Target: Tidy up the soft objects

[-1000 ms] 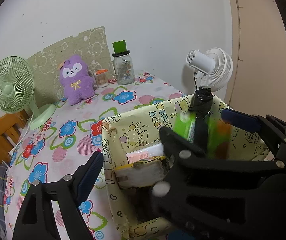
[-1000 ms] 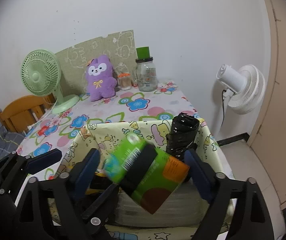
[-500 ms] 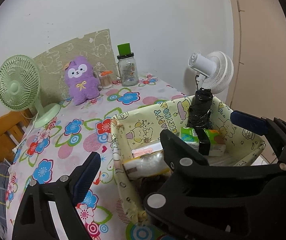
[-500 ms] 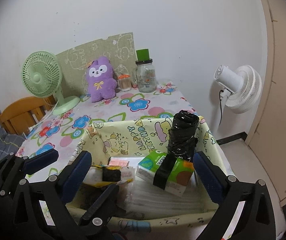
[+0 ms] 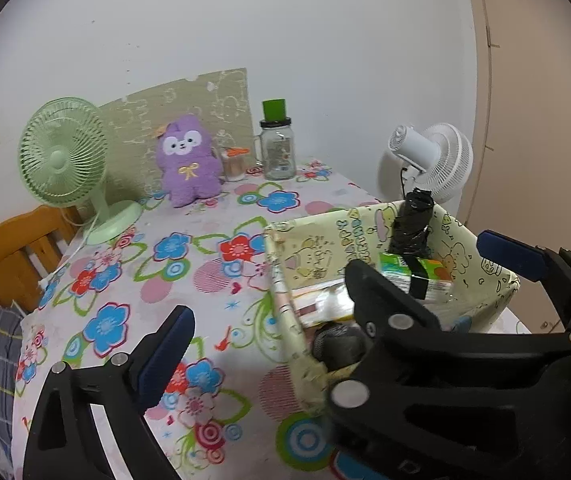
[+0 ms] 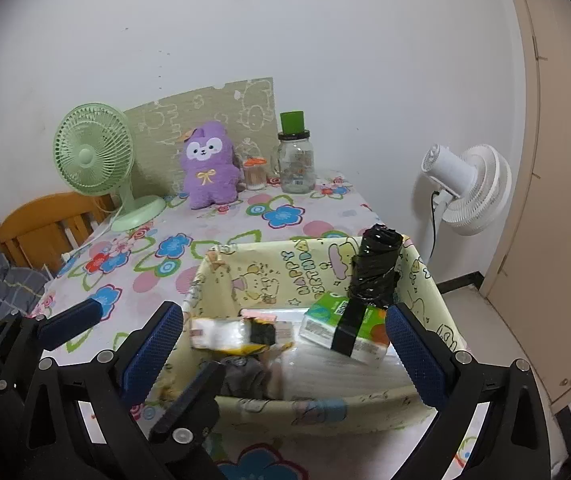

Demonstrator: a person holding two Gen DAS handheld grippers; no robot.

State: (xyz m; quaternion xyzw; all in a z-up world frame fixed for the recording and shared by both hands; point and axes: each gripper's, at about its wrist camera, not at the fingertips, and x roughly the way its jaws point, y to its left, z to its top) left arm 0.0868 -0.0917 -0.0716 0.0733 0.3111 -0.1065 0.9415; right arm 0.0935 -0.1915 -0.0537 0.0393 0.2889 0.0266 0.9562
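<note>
Green tissue pack (image 6: 345,326) is lying inside the yellow fabric bin (image 6: 317,402), against the black roll (image 6: 375,270). Right gripper (image 6: 283,348) is hanging spread and empty above; left gripper (image 5: 337,292) likewise. Likely next: reaching far for the purple plush (image 6: 209,172).

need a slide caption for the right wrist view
Open right hand-held gripper above a yellow cartoon-print box holding a green tissue pack on a floral tablecloth.
</note>
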